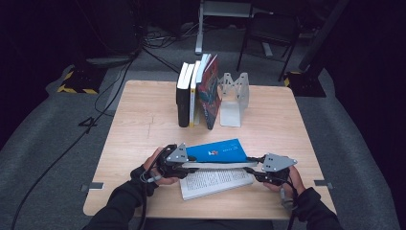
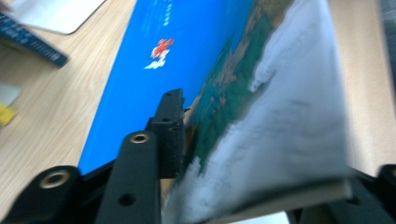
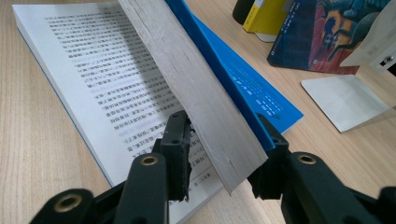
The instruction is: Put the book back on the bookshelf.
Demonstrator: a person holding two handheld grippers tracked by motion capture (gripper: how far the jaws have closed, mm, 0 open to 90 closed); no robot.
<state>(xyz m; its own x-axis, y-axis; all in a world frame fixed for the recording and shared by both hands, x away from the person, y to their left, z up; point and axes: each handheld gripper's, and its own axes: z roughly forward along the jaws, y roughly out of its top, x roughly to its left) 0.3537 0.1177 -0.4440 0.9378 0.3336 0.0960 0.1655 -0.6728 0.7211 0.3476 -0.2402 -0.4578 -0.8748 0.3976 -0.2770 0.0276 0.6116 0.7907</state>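
An open book with a blue cover [image 1: 218,151] lies near the table's front edge, its printed pages [image 1: 215,181] flat on the wood. The half with the cover is raised at an angle. My left gripper [image 1: 189,163] is shut on the left end of that raised half, and my right gripper [image 1: 251,165] is shut on its right end. In the left gripper view the gripper [image 2: 275,154] clamps the page block beside the blue cover [image 2: 140,70]. In the right gripper view the gripper [image 3: 224,135] pinches the grey page edge [image 3: 201,79] and the cover [image 3: 243,74], above the printed page [image 3: 93,79].
Several books [image 1: 196,93] stand upright at the back of the wooden table [image 1: 143,124], leaning on a metal bookend [image 1: 233,98]. The books [image 3: 322,32] and bookend [image 3: 345,100] appear at the right gripper view's upper right. A dark chair [image 1: 270,28] and cables are on the floor behind.
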